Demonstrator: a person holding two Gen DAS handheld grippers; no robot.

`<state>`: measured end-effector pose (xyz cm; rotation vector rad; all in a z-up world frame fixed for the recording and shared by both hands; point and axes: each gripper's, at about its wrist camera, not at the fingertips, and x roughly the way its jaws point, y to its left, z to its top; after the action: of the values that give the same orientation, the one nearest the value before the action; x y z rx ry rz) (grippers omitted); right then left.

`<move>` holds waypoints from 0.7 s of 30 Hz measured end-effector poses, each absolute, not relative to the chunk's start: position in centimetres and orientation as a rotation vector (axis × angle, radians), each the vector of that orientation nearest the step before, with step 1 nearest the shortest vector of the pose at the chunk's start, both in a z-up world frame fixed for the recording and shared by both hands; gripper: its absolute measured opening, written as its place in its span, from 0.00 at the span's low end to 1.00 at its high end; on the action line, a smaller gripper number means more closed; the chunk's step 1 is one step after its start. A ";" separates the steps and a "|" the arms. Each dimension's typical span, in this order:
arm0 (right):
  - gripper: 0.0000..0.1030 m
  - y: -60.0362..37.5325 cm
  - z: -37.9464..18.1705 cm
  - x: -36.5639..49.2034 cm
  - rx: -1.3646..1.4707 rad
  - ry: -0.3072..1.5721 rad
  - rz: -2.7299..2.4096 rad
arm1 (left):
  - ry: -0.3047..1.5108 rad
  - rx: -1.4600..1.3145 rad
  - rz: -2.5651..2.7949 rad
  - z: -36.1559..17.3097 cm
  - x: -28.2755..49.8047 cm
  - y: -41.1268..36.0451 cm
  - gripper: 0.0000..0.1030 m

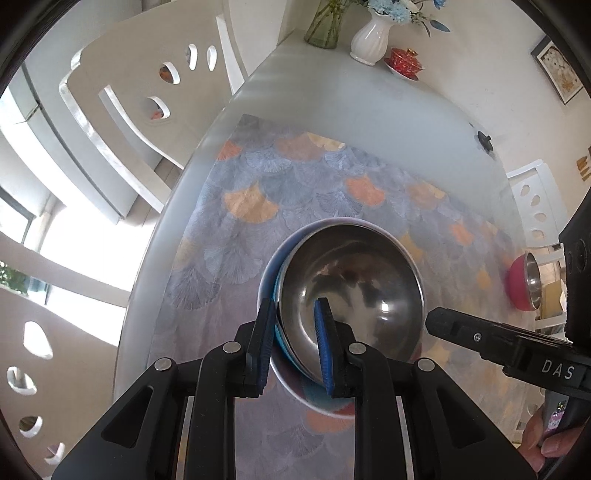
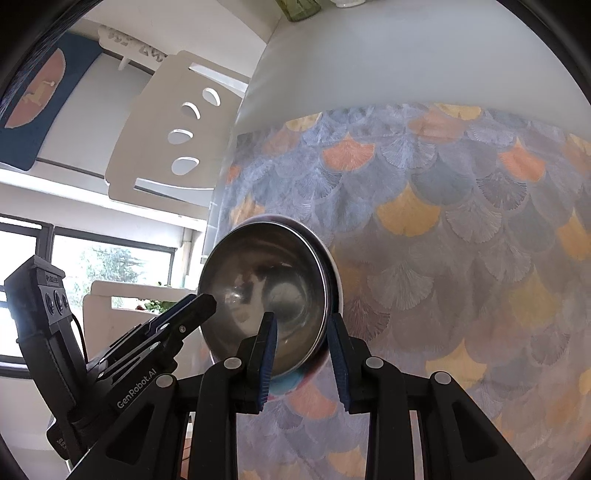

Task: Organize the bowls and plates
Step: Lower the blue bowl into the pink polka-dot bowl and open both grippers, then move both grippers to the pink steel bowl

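Note:
A steel bowl sits nested in a blue bowl on top of a white plate, all on the patterned tablecloth. My left gripper straddles the near left rim of this stack, one finger inside the steel bowl and one outside. In the right wrist view my right gripper straddles the right rim of the steel bowl the same way. Both sets of jaws stand close on the rims. A pink bowl with a steel lining lies at the right.
The tablecloth covers the white table. A white vase, a glass vase and a red lidded cup on a saucer stand at the far end. White chairs line the left side.

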<state>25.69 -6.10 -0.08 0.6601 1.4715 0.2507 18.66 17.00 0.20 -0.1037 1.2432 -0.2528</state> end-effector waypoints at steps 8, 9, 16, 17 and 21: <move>0.27 -6.6 3.1 24.2 0.652 1.439 0.241 | 1.225 -0.091 -0.270 2.9 16.5 16.8 0.19; 0.27 -6.7 3.7 23.8 0.651 1.433 0.239 | 1.223 -0.090 -0.271 3.2 16.2 16.8 0.19; 0.27 -7.2 6.9 20.5 0.654 1.402 0.217 | 1.208 -0.094 -0.291 5.4 12.7 17.0 0.23; 0.27 -7.3 7.4 19.8 0.654 1.399 0.212 | 1.210 -0.093 -0.295 5.6 12.0 17.1 0.23; 0.28 -7.4 9.0 16.9 0.654 1.386 0.194 | 1.215 -0.086 -0.315 6.2 9.4 17.0 0.26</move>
<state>16.89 -7.39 8.98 0.6540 1.3865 0.1939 9.39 17.02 6.22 -0.0863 1.2147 -0.3146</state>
